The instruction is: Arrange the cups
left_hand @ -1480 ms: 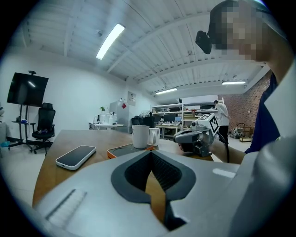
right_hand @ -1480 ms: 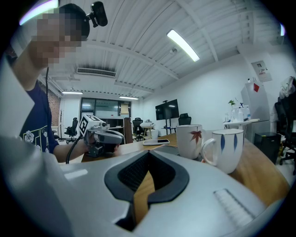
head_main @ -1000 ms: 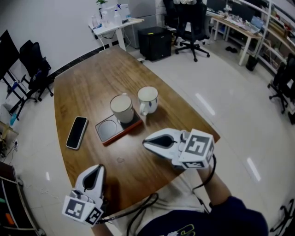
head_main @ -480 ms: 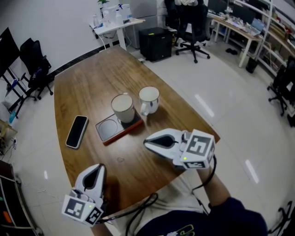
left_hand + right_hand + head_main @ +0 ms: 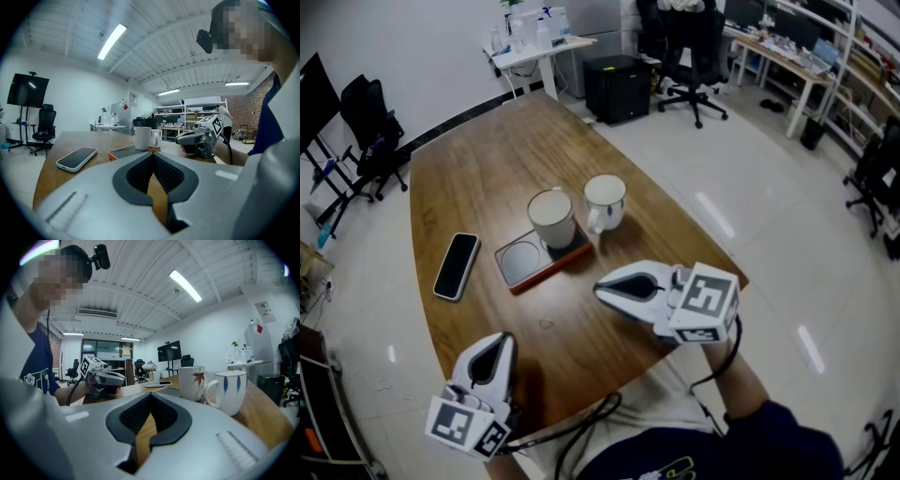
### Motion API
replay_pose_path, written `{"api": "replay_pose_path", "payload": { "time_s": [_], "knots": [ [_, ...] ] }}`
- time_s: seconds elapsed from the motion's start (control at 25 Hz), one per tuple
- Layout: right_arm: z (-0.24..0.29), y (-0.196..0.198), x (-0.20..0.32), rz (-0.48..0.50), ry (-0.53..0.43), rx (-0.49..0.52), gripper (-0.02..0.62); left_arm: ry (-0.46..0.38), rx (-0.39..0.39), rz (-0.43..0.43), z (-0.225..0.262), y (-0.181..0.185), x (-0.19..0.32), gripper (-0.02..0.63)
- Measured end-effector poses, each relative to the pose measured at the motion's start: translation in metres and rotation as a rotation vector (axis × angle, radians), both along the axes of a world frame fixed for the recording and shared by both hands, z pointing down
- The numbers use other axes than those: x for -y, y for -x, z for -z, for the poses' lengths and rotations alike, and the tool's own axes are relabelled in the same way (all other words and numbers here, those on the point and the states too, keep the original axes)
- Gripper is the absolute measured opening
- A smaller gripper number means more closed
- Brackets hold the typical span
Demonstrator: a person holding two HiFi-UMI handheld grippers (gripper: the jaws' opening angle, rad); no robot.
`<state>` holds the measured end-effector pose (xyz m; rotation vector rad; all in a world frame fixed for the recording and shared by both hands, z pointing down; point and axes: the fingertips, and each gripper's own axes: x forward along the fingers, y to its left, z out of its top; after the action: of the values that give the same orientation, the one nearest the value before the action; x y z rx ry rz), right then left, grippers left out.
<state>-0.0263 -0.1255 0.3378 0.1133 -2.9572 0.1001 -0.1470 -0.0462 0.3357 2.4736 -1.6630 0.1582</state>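
Observation:
Two white cups stand mid-table. One cup [image 5: 549,217], with a red leaf [image 5: 192,382], sits on the right recess of an orange-edged tray [image 5: 519,265]; the tray's left recess is empty. The other cup [image 5: 604,202], with blue leaves [image 5: 231,391], stands on the wood just right of the tray, handle toward the first cup. My left gripper [image 5: 500,340] rests shut and empty near the table's front edge. My right gripper [image 5: 598,292] is shut and empty too, a short way in front of the cups, pointing left. Both cups show in the left gripper view [image 5: 142,138].
A black phone [image 5: 456,266] lies left of the tray. The wooden table [image 5: 487,169] stretches bare beyond the cups. Office chairs [image 5: 689,56], desks and a black cabinet [image 5: 615,86] stand on the tiled floor further off.

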Motion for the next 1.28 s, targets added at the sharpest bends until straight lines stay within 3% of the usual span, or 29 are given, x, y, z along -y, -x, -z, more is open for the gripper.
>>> {"api": "replay_pose_path", "payload": {
  "time_s": [0.08,0.16,0.2,0.24,0.28,0.32,0.44,0.6,0.72,0.84,1.04,1.28],
  "knots": [
    [0.016,-0.01,0.011,-0.047,-0.062,0.077,0.002,0.0,-0.002,0.003,-0.001,0.0,0.001,0.005],
    [0.052,-0.035,0.034,-0.127,-0.191,0.177,0.002,0.001,-0.002,0.003,-0.001,-0.001,0.001,0.005],
    [0.068,-0.043,0.046,-0.121,-0.251,0.157,0.116,0.001,0.001,0.001,-0.001,-0.001,0.001,0.005],
    [0.081,-0.044,0.058,-0.072,-0.305,0.082,0.323,0.0,0.005,-0.001,-0.001,-0.001,0.002,0.003],
    [0.089,-0.04,0.07,0.001,-0.362,-0.024,0.435,0.0,0.009,-0.001,-0.001,0.0,0.002,0.003],
    [0.094,-0.034,0.082,0.077,-0.425,-0.143,0.471,-0.001,0.011,0.0,-0.001,0.0,0.003,0.003],
    [0.085,-0.019,0.12,0.265,-0.534,-0.502,0.492,0.0,0.014,-0.003,-0.001,-0.003,0.002,0.003],
    [0.035,-0.006,0.154,0.424,-0.493,-0.934,0.491,-0.001,0.018,-0.043,-0.001,-0.013,-0.001,0.005],
    [-0.006,-0.011,0.17,0.466,-0.501,-1.164,0.489,0.006,0.008,-0.06,-0.003,-0.02,-0.003,0.004],
    [-0.03,-0.013,0.179,0.468,-0.529,-1.253,0.486,0.01,-0.005,-0.062,-0.005,-0.021,-0.005,0.003],
    [-0.039,-0.001,0.182,0.469,-0.515,-1.235,0.437,0.014,-0.007,-0.055,-0.008,-0.019,-0.006,0.003],
    [-0.049,0.001,0.186,0.462,-0.505,-1.302,0.402,0.001,-0.009,-0.053,-0.011,-0.02,-0.007,0.003]
  ]
}}
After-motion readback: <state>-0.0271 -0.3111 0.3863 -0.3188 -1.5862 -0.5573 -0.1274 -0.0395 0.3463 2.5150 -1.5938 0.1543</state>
